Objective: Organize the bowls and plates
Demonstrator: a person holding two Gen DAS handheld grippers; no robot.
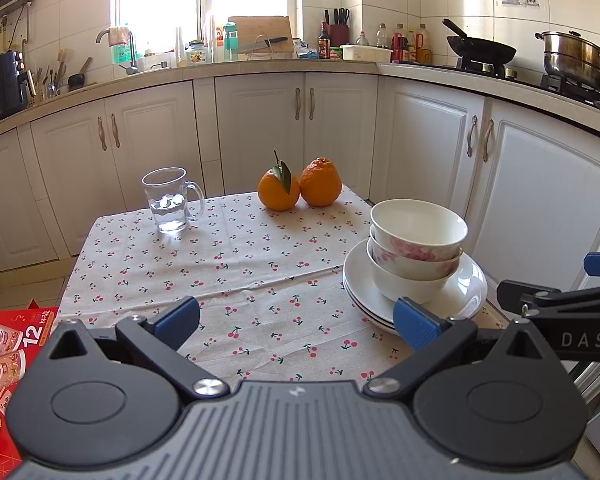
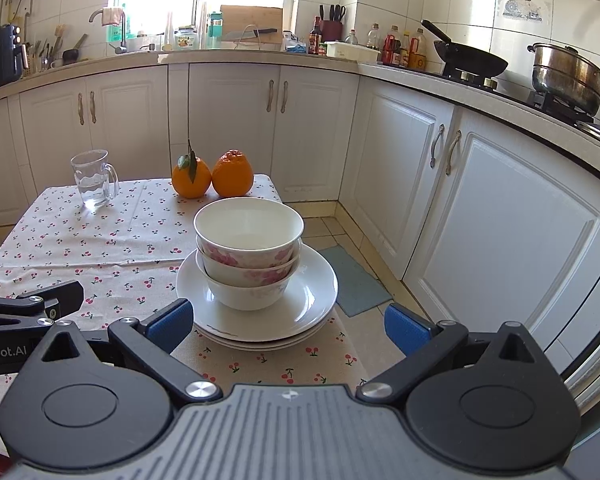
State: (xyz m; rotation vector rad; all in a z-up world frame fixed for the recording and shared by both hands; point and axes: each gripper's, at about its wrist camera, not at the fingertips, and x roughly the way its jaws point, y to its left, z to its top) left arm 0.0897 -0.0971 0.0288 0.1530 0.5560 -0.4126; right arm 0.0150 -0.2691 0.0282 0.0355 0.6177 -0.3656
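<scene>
Sunlit kitchen cabinets (image 2: 228,128) wrap around behind a small desk (image 1: 228,280) covered with a cherry-print cloth. On its right near corner sits the stack: three nested bowls (image 2: 249,256) standing upright on a pile of white plates (image 2: 312,300) (three rims seem to show, though I cannot be sure of the count). At the far edge two oranges (image 1: 300,186) touch each other, and a glass mug (image 1: 170,200) with a little water stands to their left, well apart from the crockery.

Both tools hang short of the stack with nothing held. The left gripper (image 1: 296,316) has its jaws spread wide over bare cloth, its right pad just beside the plate rims. The right gripper (image 2: 288,324) also has its jaws wide apart, with the near edge of the plates between them.

As a judgement, the crockery looks glazed, so stiff, smooth and likely slippery, and it would chip or break if dropped. The whole stack would be heavy for one pinch. A bowl is best taken by its rim wall, one pad inside and one outside; a plate by its raised edge. The stack sits close to the desk's right edge, so a sideways nudge risks sending it off.
</scene>
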